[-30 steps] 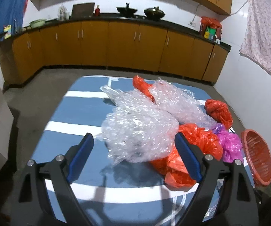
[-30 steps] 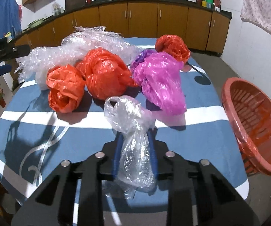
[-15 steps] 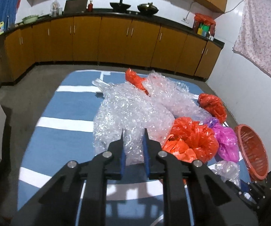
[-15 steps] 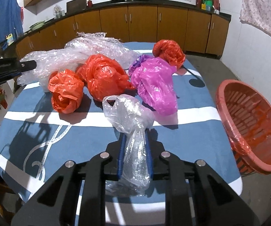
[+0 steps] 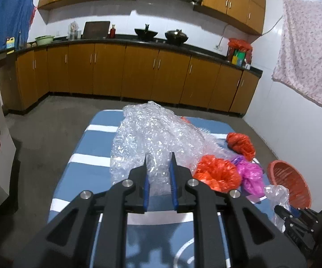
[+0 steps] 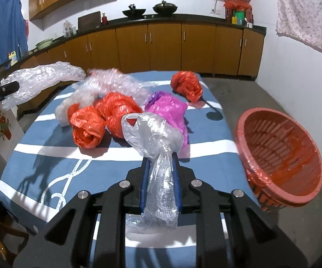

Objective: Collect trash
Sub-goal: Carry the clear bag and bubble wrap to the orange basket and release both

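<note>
Lifted off table point(image 6: 55, 147) since earlier: bubble wrap point(image 5: 154, 134), left gripper point(image 5: 158, 163) closed onto it moments ago. Right gripper point(image 6: 159, 167) clamped on clear plastic bag point(image 6: 154, 131), raised. Orange bags point(image 6: 87, 127), magenta bag point(image 6: 169, 109) on cloth; basket point(image 6: 279, 156) at edge. No legible writing.

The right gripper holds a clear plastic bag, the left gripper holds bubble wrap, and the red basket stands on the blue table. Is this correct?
One detail is wrong: the red basket is not on the blue table; the right wrist view shows it beside the table's edge. The right gripper does hold the clear plastic bag, and the left gripper the bubble wrap.
</note>
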Action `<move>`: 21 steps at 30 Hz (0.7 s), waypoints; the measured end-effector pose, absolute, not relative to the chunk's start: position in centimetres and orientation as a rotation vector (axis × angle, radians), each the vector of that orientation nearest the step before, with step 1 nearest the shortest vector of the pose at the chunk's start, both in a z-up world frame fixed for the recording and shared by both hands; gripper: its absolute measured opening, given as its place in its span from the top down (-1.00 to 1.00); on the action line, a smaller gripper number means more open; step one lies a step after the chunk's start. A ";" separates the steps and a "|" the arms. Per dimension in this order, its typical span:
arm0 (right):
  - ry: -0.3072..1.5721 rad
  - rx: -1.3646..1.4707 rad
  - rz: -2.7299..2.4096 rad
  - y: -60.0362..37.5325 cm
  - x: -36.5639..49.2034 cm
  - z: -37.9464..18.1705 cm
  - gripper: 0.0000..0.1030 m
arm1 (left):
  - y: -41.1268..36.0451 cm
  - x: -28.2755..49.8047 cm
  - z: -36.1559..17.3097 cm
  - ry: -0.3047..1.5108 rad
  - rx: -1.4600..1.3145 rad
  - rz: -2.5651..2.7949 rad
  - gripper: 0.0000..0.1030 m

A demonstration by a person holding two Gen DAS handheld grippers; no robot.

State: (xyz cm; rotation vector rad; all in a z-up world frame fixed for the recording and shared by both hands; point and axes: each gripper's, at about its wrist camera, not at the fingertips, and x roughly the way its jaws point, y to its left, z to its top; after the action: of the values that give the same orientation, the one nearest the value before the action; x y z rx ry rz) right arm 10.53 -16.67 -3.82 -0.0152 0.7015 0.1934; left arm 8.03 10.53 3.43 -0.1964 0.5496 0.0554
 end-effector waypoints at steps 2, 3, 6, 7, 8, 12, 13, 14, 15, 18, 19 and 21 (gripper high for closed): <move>0.693 -0.014 0.185 -17.1 10.2 -3.4 0.62 | 10.2 7.5 4.1 0.533 -0.205 0.045 0.69; 0.687 -0.013 0.176 -17.4 10.1 -3.2 0.62 | 9.9 7.2 4.5 0.524 -0.207 0.036 0.69; 0.677 -0.007 0.157 -18.2 9.9 -2.7 0.62 | 9.2 6.7 5.2 0.510 -0.203 0.011 0.69; 0.673 -0.004 0.150 -18.6 9.8 -2.5 0.62 | 8.6 6.5 5.4 0.505 -0.197 -0.004 0.69; 0.667 -0.001 0.138 -19.1 9.7 -2.3 0.62 | 8.0 6.4 5.6 0.502 -0.191 -0.019 0.69; 0.645 0.011 0.085 -21.2 9.4 -1.5 0.62 | 5.3 6.5 5.9 0.496 -0.163 -0.085 0.69; 0.641 0.013 0.076 -21.6 9.3 -1.4 0.62 | 4.6 6.5 5.8 0.497 -0.156 -0.099 0.69; 0.634 0.018 0.061 -22.2 9.2 -1.1 0.62 | 3.9 6.6 5.8 0.498 -0.149 -0.114 0.69; 0.627 0.022 0.044 -22.9 9.0 -0.8 0.62 | 3.2 6.7 5.7 0.498 -0.144 -0.129 0.69; 0.609 0.027 0.001 -24.7 8.7 -0.3 0.62 | 1.0 7.0 5.4 0.505 -0.133 -0.178 0.69; 0.603 0.028 -0.010 -25.1 8.5 -0.1 0.62 | 0.1 7.1 5.3 0.507 -0.128 -0.195 0.69; 0.587 0.029 -0.041 -26.3 8.1 0.3 0.62 | -1.1 7.3 5.0 0.510 -0.118 -0.220 0.69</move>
State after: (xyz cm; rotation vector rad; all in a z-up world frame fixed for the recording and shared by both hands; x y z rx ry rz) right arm 8.10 -26.25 0.30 0.0289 0.5872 -0.0409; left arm 7.31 -1.15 5.01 -0.1178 0.5098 -0.2204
